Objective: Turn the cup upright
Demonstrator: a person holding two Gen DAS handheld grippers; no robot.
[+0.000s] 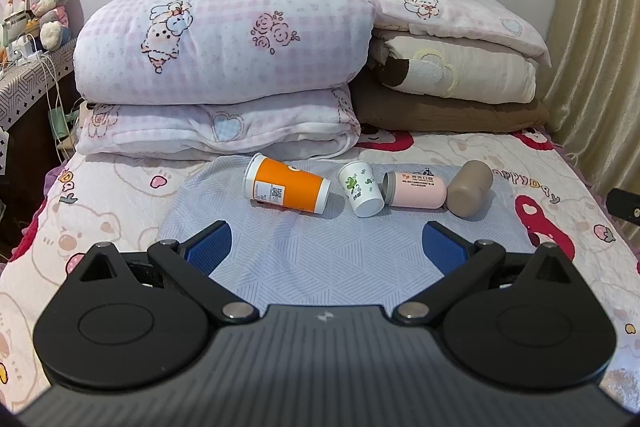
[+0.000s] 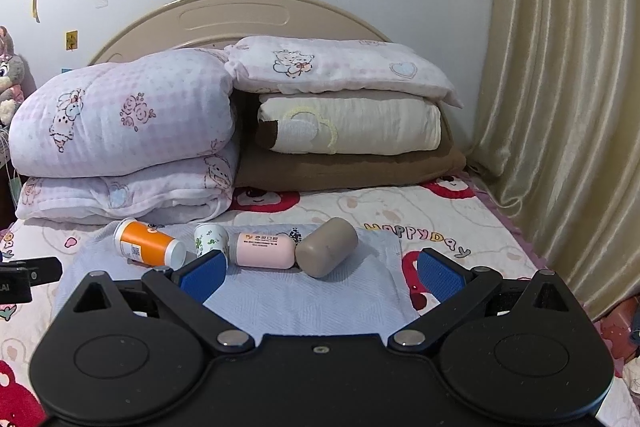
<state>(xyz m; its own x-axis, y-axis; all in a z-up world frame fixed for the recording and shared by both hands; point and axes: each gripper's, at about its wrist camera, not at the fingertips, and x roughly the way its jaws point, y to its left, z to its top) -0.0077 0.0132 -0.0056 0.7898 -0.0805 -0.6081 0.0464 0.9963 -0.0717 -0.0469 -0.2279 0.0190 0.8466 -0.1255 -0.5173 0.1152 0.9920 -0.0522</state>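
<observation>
Both grippers, left gripper (image 1: 326,243) and right gripper (image 2: 322,269), hover spread wide, holding nothing. Four cups lie toppled on the far mat (image 1: 304,247): orange cup (image 1: 286,189), white cup (image 1: 360,193), pink cup (image 1: 416,190), and brown cup (image 1: 469,193), apparently touching.

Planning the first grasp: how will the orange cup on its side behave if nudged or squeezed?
The orange cup lies on its side on the mat, so it probably rolls, curving since it tapers. It looks like thin paper: likely light and crushable. The soft bedding may damp rolling.

Left gripper (image 1: 326,241): jaws spread wide, holding nothing; blue pads (image 1: 210,245) facing inward
Right gripper (image 2: 320,273): jaws spread wide, holding nothing; level, pointing forward
</observation>
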